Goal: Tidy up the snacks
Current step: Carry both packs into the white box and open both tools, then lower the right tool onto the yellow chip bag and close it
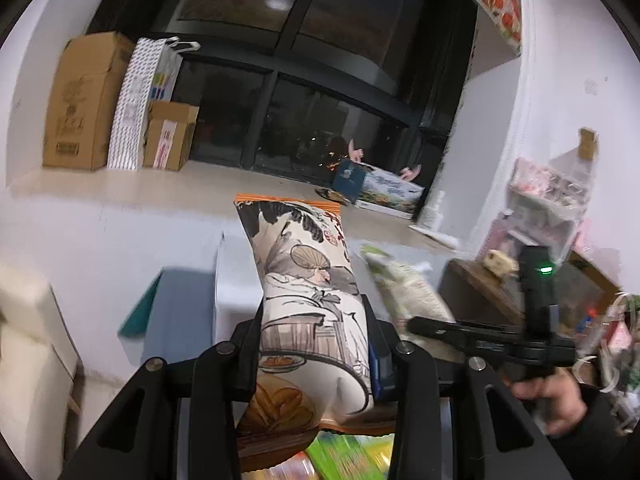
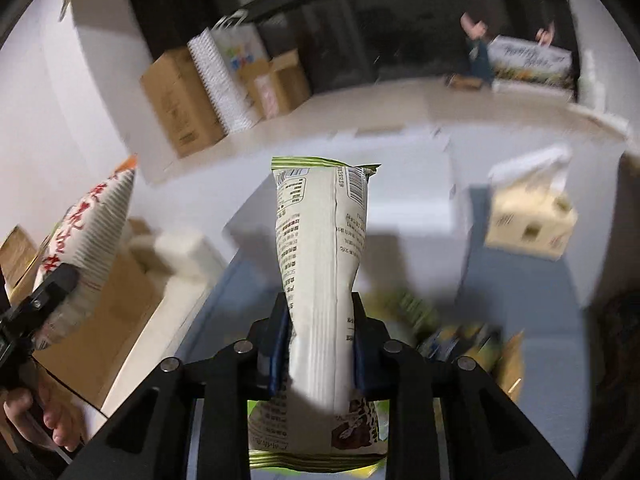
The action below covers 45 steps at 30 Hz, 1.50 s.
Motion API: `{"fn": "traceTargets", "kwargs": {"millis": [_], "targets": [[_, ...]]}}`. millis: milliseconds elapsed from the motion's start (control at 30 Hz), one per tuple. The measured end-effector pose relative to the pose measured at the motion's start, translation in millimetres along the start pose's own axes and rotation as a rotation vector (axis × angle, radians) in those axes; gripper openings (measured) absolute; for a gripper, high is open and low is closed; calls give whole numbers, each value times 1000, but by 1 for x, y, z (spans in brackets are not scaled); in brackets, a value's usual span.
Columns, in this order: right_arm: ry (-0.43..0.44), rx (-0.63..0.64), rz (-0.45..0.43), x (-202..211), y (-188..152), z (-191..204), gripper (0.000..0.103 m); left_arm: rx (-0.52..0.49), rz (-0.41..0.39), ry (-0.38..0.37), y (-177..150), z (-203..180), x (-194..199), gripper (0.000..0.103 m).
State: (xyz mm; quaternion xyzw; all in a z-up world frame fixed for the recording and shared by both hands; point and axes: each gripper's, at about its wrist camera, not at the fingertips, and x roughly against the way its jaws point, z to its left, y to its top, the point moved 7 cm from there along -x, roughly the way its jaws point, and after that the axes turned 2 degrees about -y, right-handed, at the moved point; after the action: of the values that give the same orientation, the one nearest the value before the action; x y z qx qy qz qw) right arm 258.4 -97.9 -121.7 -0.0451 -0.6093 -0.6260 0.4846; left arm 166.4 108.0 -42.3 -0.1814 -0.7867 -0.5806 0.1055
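My left gripper (image 1: 316, 344) is shut on an orange-edged snack bag with an ink drawing of a robed man (image 1: 308, 280); it stands upright between the jaws, lifted in the air. My right gripper (image 2: 320, 340) is shut on a cream snack bag with green edges (image 2: 324, 248), its printed back facing the camera. The right gripper (image 1: 420, 326) and its cream bag (image 1: 408, 288) show at right in the left wrist view. The left gripper's bag (image 2: 88, 236) shows at left in the right wrist view. More snack packs (image 1: 348, 456) lie below, blurred.
A blue-grey table surface (image 2: 520, 300) lies below with green and yellow packs (image 2: 452, 332) and a cream tissue box (image 2: 528, 224). Cardboard boxes (image 1: 88, 100) and a paper bag stand on the window ledge (image 1: 240, 184). A white box (image 1: 236, 280) stands behind. Clutter fills a shelf (image 1: 552, 208) at right.
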Motion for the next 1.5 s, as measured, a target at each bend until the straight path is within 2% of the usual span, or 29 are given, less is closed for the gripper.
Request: {"fn": "traceTargets", "kwargs": {"millis": [167,233,367,433,500,533,567,600,700,867,1067,1267,1500], "targets": [[-36,-47,32,-42,64,-22,29,-27,99,62,41,15,-106,42],[-82,-42,38,-61,84,-34,29,-28,127,69,46,19,-138,42],[-123,-49,104,-107,106,-59,29,-12,197,118,44,34,-195,44],[-149,-52,127,-118,106,-68,32,24,239,155,38,47,-213,51],[-173,-56,141,-126,108,-76,53,49,271,190,30,58,-225,94],[-196,-63,119,-125,110,-79,86,42,270,195,29,60,-226,103],[-201,-63,80,-120,112,-81,103,37,264,202,28,63,-226,103],[-189,-63,47,-116,114,-82,103,38,273,206,25,65,-225,103],[-194,-92,81,-111,114,-86,103,53,269,204,24,71,-215,103],[-119,-125,11,-81,121,-79,103,11,216,189,34,63,-175,103],[-27,-31,-193,-18,112,-47,103,-48,107,144,38,36,-102,103],[46,9,-264,44,63,-15,103,-76,56,85,9,2,-24,103],[46,-12,-330,102,-18,2,103,-84,88,58,-69,-32,37,103]]}}
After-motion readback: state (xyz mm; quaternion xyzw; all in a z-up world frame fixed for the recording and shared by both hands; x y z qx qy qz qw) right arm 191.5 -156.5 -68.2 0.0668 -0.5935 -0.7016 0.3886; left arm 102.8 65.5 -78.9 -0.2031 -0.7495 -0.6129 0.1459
